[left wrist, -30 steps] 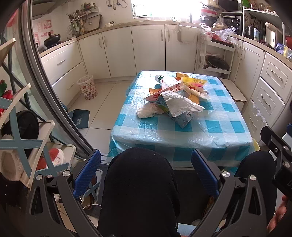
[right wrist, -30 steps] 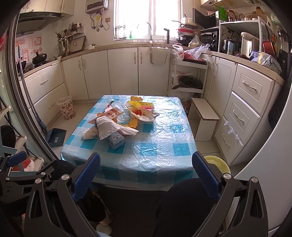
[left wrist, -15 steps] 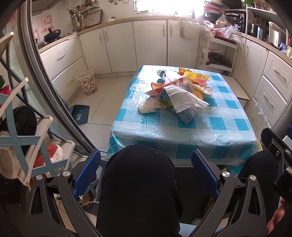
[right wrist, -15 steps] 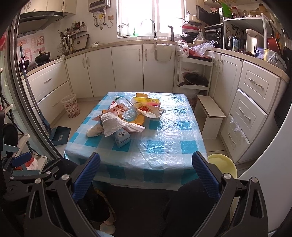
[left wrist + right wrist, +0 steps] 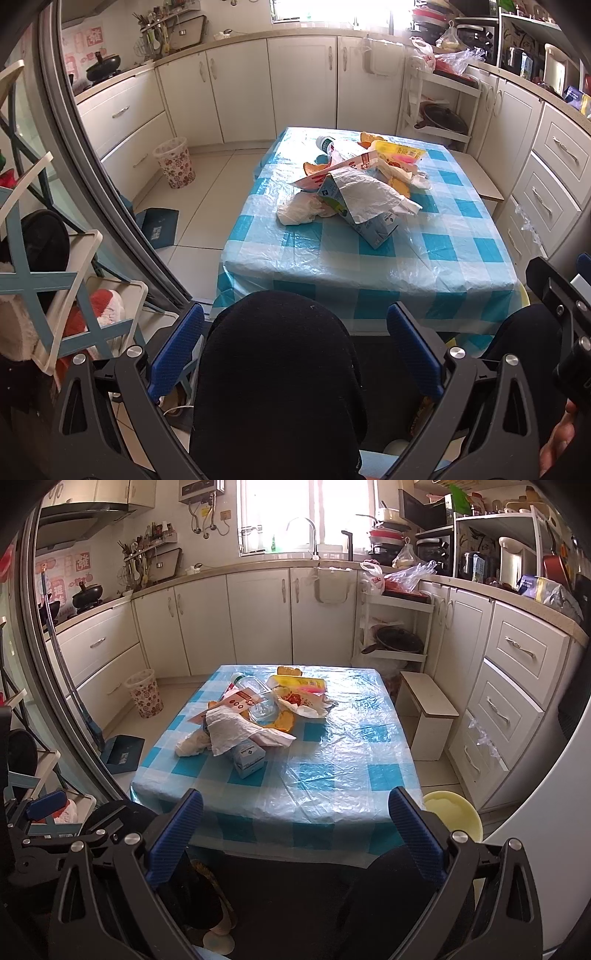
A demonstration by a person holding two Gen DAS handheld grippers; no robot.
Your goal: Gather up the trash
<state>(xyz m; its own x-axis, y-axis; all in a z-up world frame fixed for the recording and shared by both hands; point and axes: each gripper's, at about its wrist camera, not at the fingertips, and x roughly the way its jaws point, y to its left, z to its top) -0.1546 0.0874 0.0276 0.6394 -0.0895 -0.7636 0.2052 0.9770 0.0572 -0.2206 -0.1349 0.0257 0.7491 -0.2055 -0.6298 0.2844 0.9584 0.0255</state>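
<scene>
Both grippers, left gripper (image 5: 295,354) and right gripper (image 5: 295,834), gape wide and empty above dark-clad knees (image 5: 273,369); trash pile (image 5: 251,716) sits on the checked counter (image 5: 332,775) ahead; patterned wastebasket (image 5: 144,694) stands left on the floor

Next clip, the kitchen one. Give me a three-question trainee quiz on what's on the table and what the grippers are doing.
1. True or false: the left gripper is shut on the carton.
2. Which lies nearest the table's front edge? A) plastic bottle B) carton C) yellow wrapper
3. Fill in: the patterned wastebasket stands on the ____ beside the cabinets.

Key:
1. False: both it and the right gripper are open, short of the table, holding nothing.
2. B
3. floor
</scene>
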